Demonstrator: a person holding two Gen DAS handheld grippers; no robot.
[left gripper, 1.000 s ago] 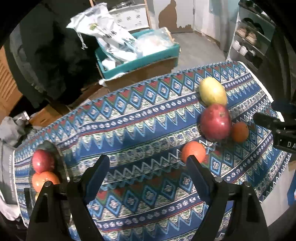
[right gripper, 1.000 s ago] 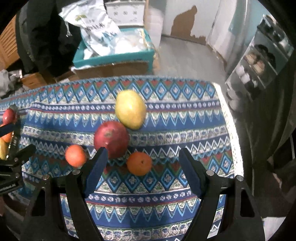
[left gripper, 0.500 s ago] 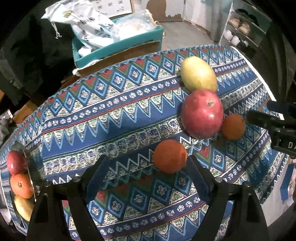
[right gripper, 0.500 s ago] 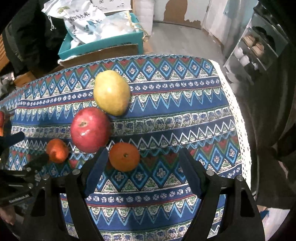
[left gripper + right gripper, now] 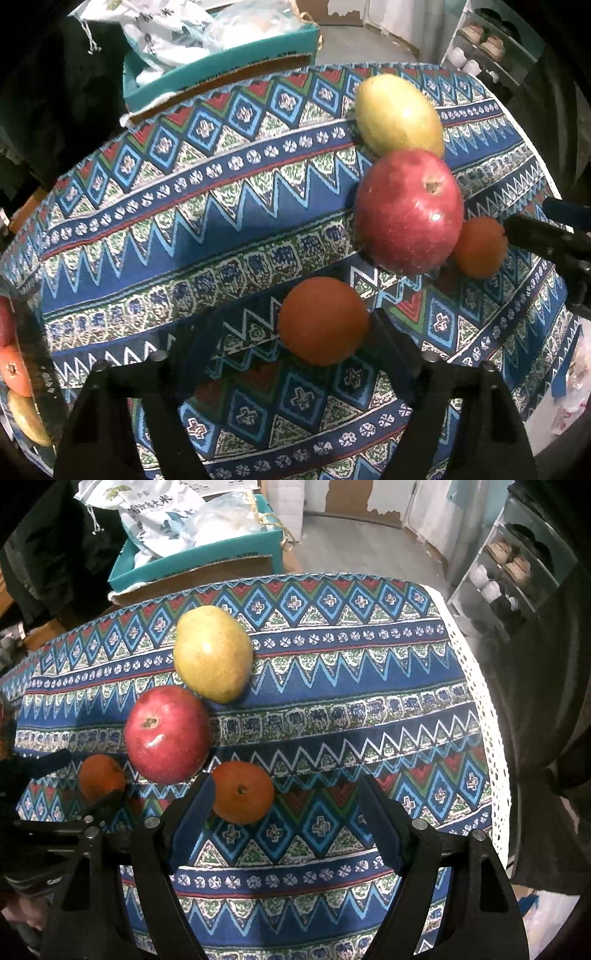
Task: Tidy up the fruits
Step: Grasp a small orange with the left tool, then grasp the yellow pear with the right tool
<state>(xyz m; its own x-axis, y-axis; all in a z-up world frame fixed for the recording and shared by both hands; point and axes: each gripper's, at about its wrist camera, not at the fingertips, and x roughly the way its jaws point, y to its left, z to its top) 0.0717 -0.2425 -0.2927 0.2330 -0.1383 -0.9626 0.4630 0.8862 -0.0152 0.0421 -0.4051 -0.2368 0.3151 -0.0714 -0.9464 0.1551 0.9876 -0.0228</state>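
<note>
Left wrist view: partway done, by the look of it. Dark tray (image 5: 44, 384) at lower left edge already holding a red apple, an orange fruit and a yellow one. Left on the patterned tabletop (image 5: 221, 206): mango (image 5: 399, 114), big red apple (image 5: 408, 212), near orange (image 5: 323, 319) and far orange (image 5: 478, 245), clustered at right. Left tool (image 5: 284, 339) spread wide, near orange by its right finger, not pinched. Right tool (image 5: 284, 805) likewise spread, far orange beside its left finger. Teal box (image 5: 199, 554) beyond the tabletop, stuffed with bags.
</note>
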